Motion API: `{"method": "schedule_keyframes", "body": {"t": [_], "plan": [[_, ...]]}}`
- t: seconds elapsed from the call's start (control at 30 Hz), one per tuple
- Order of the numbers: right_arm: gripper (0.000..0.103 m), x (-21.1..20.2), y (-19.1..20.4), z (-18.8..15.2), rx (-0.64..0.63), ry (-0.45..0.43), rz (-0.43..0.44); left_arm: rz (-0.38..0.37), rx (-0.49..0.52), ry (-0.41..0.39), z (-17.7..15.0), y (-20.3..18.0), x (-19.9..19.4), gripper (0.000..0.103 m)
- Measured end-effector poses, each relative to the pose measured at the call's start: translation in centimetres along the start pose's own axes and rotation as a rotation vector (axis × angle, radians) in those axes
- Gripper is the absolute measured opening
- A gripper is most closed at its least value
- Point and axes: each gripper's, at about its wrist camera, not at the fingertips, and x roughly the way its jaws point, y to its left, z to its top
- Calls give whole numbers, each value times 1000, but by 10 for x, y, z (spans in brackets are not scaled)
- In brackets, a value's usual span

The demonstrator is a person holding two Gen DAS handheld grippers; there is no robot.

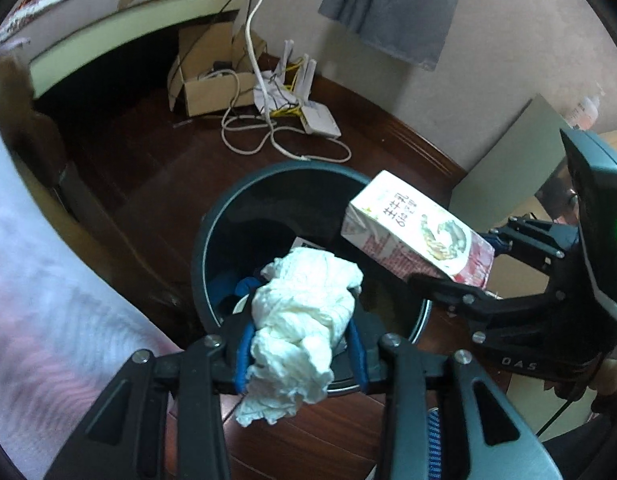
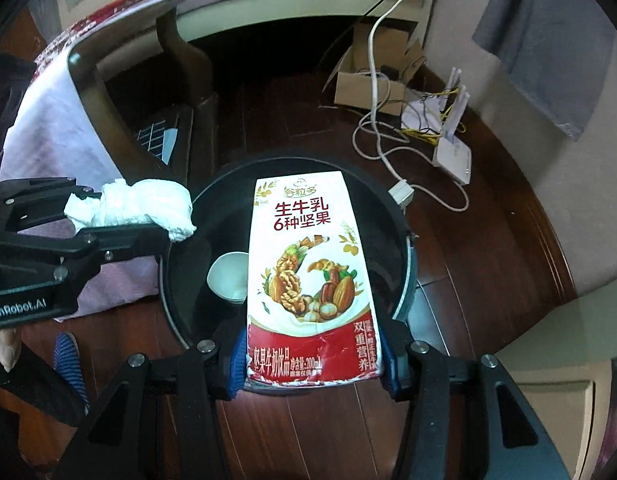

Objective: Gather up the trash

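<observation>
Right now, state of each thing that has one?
left gripper: shut on crumpled tissue, over bin
right gripper: shut on milk carton, over bin
trash bin: open, partly filled
cardboard box: flaps open

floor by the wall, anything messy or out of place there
Yes. A white router sits on the wooden floor by the wall, with white cables looped loosely around it and an open cardboard box beside it. Nothing looks spilled.
</observation>
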Motion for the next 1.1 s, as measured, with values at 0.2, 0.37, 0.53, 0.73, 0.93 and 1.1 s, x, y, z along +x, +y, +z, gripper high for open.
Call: {"method": "schedule_keyframes", "body": {"t": [0.2, 0.37, 0.53, 0.73, 0.93, 1.1], "plan": [[101, 18, -14, -7, -24, -11, -117, 10, -151, -69, -16, 22, -9, 102], [103, 13, -23, -17, 19, 17, -144, 121, -153, -54, -30, 25, -11, 102], [103, -14, -10, -16, 56, -41, -119, 161, -171, -96, -38, 26, -37, 102], [103, -50, 17, -13, 62, -111, -111, 171, -163, -149, -44, 26, -71, 102], [103, -91, 39, -11, 82, -181, -87, 185, -165, -204, -55, 24, -109, 102], [103, -127, 68, -11, 73, -248, -58, 217, -194, -248, -68, 31, -146, 102]]}}
